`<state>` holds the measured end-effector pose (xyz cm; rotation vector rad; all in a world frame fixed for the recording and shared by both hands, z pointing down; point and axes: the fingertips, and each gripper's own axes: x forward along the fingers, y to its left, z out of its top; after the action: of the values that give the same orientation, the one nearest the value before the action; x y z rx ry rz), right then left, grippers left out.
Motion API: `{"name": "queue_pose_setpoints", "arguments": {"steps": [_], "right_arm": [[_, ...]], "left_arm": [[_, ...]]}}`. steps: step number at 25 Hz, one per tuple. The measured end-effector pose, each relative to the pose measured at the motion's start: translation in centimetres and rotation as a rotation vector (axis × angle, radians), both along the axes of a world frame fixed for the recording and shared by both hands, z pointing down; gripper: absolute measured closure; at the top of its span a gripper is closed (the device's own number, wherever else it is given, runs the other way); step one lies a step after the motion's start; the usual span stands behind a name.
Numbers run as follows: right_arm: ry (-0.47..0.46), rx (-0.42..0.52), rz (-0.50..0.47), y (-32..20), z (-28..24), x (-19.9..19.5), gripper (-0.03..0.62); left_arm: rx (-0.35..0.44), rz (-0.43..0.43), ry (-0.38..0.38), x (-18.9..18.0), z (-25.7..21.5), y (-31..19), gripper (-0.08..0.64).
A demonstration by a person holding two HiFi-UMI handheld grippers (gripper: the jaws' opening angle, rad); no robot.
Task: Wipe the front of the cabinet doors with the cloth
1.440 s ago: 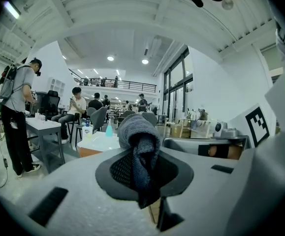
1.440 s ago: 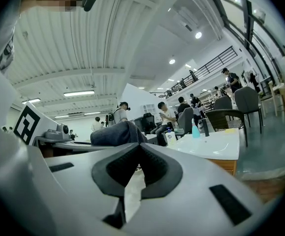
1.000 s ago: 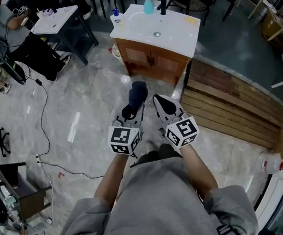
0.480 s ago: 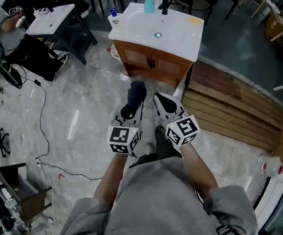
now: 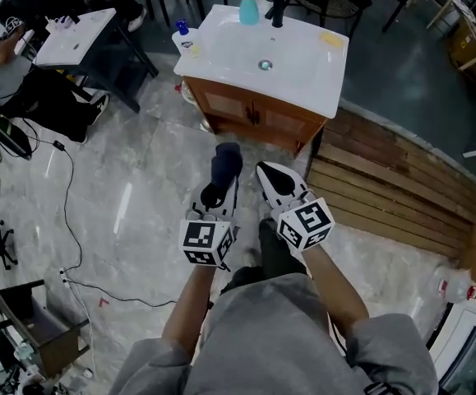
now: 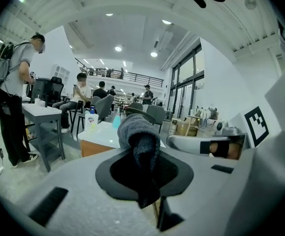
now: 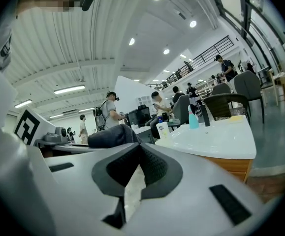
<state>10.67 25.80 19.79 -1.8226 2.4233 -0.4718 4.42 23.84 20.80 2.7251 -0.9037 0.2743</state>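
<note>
Grey short-sleeve tee [image 5: 279, 336], dark trousers [image 5: 264, 252]. Left gripper [image 5: 219, 189] and right gripper [image 5: 272, 174] both pale grey plastic, with black ribbed pads [image 7: 157, 168] lining the jaws and a few black slots [image 7: 229, 203] in the shells. Chunky white cube [image 5: 205, 243] with black square markers on the back of each.

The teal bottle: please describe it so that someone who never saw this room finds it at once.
Near the top of the head view stands a wooden cabinet with a white basin on top. At the basin's back edge, just left of the black faucet, is the teal bottle. It alone is teal with a thin neck; the pump bottle at the left corner is white.
</note>
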Motion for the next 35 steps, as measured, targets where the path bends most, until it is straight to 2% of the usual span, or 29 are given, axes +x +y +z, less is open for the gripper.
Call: {"name": "queue_pose_setpoints", "arguments": {"steps": [12, 23, 28, 35], "right_arm": [[-0.035, -0.079, -0.035, -7.8, 3.6, 3.4, 0.581], [-0.069, -0.133, -0.061, -13.7, 6.5, 6.5, 0.58], [-0.072, -0.153, -0.058, -14.7, 7.7, 6.7, 0.581], [-0.063, -0.167, 0.002, -16.5, 9.6, 6.1, 0.581]], "left_arm": [[-0.083, -0.048, -0.012, 3.4, 3.6, -8.0, 0.506], [-0.146, -0.084, -0.007, 6.7, 6.6, -13.0, 0.506], [-0.167, -0.098, 0.017, 7.1, 7.6, -14.5, 0.506], [-0.191, -0.095, 0.071, 6.5, 9.2, -16.8, 0.506]]}}
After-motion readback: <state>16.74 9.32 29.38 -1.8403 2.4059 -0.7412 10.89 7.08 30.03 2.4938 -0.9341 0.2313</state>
